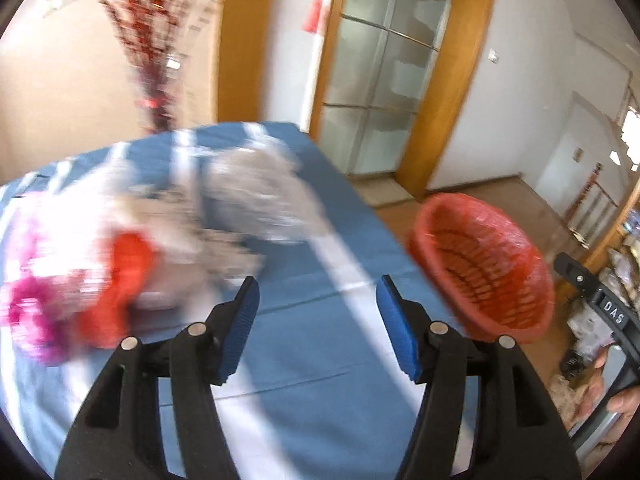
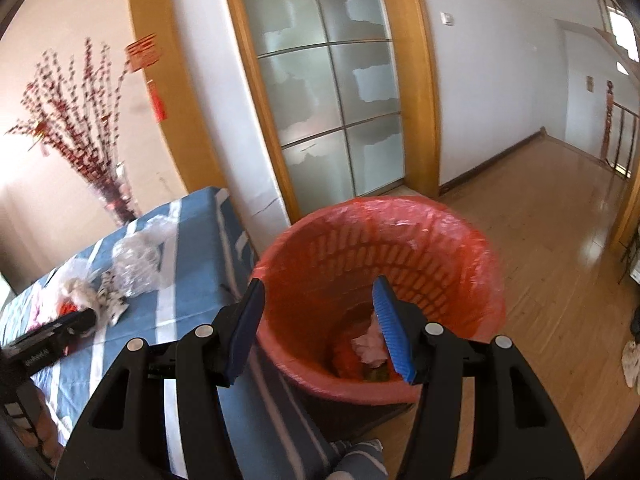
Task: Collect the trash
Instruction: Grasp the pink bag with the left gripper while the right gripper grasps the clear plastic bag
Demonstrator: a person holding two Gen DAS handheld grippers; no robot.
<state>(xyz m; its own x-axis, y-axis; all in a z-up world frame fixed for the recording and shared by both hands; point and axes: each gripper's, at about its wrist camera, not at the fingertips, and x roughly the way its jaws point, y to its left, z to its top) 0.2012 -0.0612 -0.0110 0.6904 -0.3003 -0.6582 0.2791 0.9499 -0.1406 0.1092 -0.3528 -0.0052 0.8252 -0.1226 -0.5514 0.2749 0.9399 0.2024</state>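
A red waste basket (image 2: pixel 420 252) lined with a red bag stands off the table's right edge; it also shows in the left wrist view (image 1: pixel 484 264). Crumpled paper and scraps (image 2: pixel 370 350) lie in its bottom. My right gripper (image 2: pixel 318 328) is open and empty, just above the basket's near rim. My left gripper (image 1: pixel 318 322) is open and empty above the blue striped tablecloth (image 1: pixel 304 344). A blurred heap of trash lies ahead of it to the left: clear plastic wrap (image 1: pixel 256 196), a red piece (image 1: pixel 120 280) and a pink piece (image 1: pixel 32 316). The heap (image 2: pixel 120 276) also shows in the right wrist view.
A vase of red blossom branches (image 2: pixel 116 196) stands at the table's far end. A frosted glass door (image 2: pixel 324 92) with wooden frame is behind. Wooden floor (image 2: pixel 540 240) stretches to the right. The right gripper's body and the hand holding it (image 1: pixel 612 344) are at the right edge.
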